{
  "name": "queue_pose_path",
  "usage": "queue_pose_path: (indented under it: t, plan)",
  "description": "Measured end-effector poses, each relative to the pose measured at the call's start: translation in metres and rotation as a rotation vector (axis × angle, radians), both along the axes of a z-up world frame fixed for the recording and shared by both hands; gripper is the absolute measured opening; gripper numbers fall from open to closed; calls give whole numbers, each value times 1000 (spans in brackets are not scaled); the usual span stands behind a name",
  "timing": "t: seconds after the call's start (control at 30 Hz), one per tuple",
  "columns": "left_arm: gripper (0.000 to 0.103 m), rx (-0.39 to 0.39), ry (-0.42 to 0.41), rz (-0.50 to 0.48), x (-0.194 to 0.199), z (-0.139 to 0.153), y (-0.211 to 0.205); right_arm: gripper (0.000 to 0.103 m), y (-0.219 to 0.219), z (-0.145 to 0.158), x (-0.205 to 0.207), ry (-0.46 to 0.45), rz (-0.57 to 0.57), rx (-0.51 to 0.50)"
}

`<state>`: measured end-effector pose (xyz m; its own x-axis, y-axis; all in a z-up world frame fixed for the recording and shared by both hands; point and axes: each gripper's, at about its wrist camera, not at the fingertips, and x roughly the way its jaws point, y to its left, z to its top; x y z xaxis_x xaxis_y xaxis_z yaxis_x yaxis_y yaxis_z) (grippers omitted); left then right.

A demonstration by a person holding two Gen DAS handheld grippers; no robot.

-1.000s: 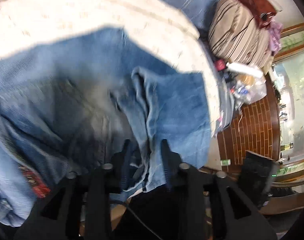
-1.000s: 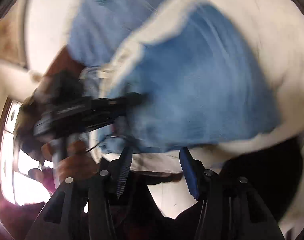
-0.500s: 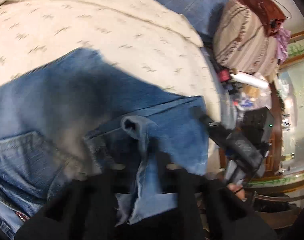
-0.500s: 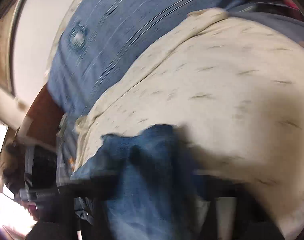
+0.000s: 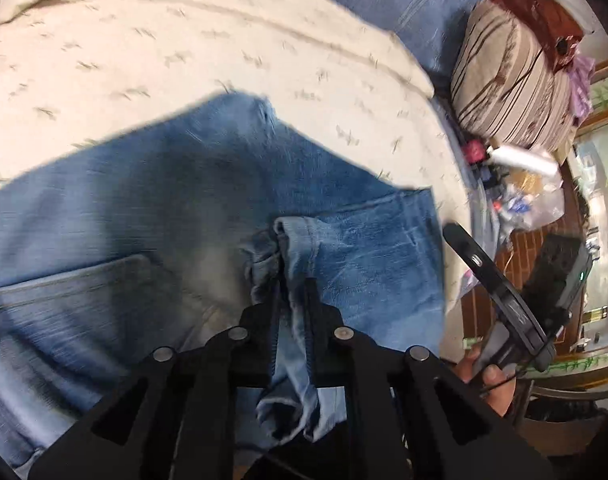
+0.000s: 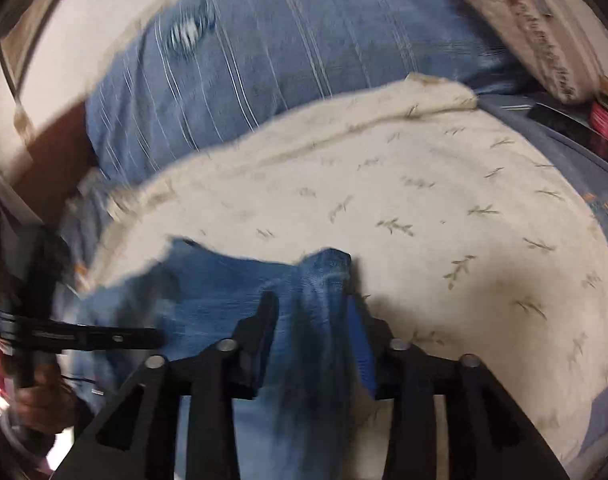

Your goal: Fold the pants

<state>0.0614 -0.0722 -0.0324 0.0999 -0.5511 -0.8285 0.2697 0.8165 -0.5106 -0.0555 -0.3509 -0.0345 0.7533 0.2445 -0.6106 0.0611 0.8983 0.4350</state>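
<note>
the pants (image 5: 176,200) lie spread on the cream blanket (image 5: 184,40) of a bed, ahead of and under both tools. the left tool (image 5: 293,292) is clamped on a bunched, narrow fold of denim, its jaws nearly together with the cloth pinched between them. the right tool (image 6: 312,312) has a thicker ridge of denim between its jaws; they have just been widening, and through the blur i cannot tell whether the pads press on the cloth or only stand around it.

the main risk sits with the right tool: if its hold is loose, that edge may slip out as the hands carry the cloth, and the fold would land crooked or half made. the left tool holds only a small wad, so a hard pull could drag the fabric out or twist the leg rather than lift it flat. uneven travel of the two hands would skew the crease. beyond the left tool's right side a striped pillow (image 5: 512,88) and clutter (image 5: 524,196) sit near the bed edge; a wide swing could catch them.
</note>
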Motion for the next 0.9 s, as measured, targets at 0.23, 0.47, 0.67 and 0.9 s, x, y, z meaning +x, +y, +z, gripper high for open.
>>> queue_pose_path:
  t: [0.23, 0.47, 0.67, 0.9]
  plan:
    - [45, -112, 48, -88, -30, 3, -12, 63, 20, -21, -28, -19, 77, 181]
    - [43, 4, 28, -98, -38, -7, -12, 66, 21, -22, -46, 24, 25, 211]
    - [64, -115, 66, -102, -53, -5, 8, 78, 45, -19, -70, -17, 148, 300]
    - [52, 62, 45, -174, -71, -24, -8, 74, 48, -56, -52, 136, 89, 361]
